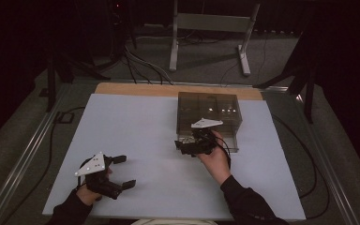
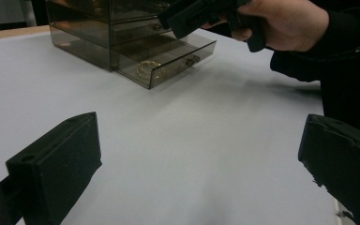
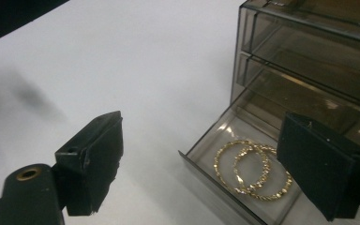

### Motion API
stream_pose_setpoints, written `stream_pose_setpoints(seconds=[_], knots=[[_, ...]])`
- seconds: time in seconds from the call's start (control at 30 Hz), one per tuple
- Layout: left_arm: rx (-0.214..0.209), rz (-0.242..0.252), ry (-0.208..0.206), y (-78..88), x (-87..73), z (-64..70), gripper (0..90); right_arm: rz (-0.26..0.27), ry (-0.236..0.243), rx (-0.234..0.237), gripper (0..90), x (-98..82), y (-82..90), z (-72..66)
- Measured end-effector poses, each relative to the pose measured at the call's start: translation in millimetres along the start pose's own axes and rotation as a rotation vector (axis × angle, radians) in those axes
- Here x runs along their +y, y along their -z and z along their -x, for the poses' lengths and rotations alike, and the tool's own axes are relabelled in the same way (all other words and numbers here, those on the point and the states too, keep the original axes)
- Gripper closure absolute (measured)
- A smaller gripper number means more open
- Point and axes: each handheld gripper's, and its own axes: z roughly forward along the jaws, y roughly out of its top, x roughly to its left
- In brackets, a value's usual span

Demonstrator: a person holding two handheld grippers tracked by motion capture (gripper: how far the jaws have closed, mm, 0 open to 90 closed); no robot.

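Two gold hoop bangles [image 3: 253, 171] lie flat and overlapping in the pulled-out bottom drawer [image 3: 215, 185] of a smoky clear plastic drawer chest [image 1: 209, 115], which stands toward the far right of the pale table [image 1: 136, 136]. The right gripper [image 1: 187, 146] hovers just above that drawer with its jaws released and empty, likely having dropped the bangles in. The left gripper [image 1: 120, 171] rests well away from the chest near the table's front left, jaws spread wide and grasping nothing, seemingly idle.

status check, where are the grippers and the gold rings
Right hand-held gripper open above the open bottom drawer. Two gold rings lying in it, released. Left hand-held gripper open, idle over the table. Nothing in the way.
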Motion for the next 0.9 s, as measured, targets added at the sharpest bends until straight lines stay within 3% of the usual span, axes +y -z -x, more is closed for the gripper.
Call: stream_pose_setpoints(seconds=[0.27, 0.43, 0.7, 0.9], knots=[[0.000, 0.002, 0.000, 0.0, 0.0, -0.1, 0.6, -0.016, 0.048, 0.054, 0.0, -0.2, 4.5, -3.9], [-0.001, 0.002, 0.001, 0.0, 0.0, -0.3, 0.6, -0.004, 0.070, 0.061, 0.0, -1.9, 5.3, -3.8], [-0.002, -0.002, -0.001, 0.0, -0.2, 0.5, 0.6, 0.028, 0.057, 0.090, 0.0, -2.2, 9.3, -3.1], [0.000, -0.002, 0.000, -0.6, -0.1, 0.3, 0.6, 0.051, 0.070, 0.080, 0.0, -5.4, 18.9, -2.2]])
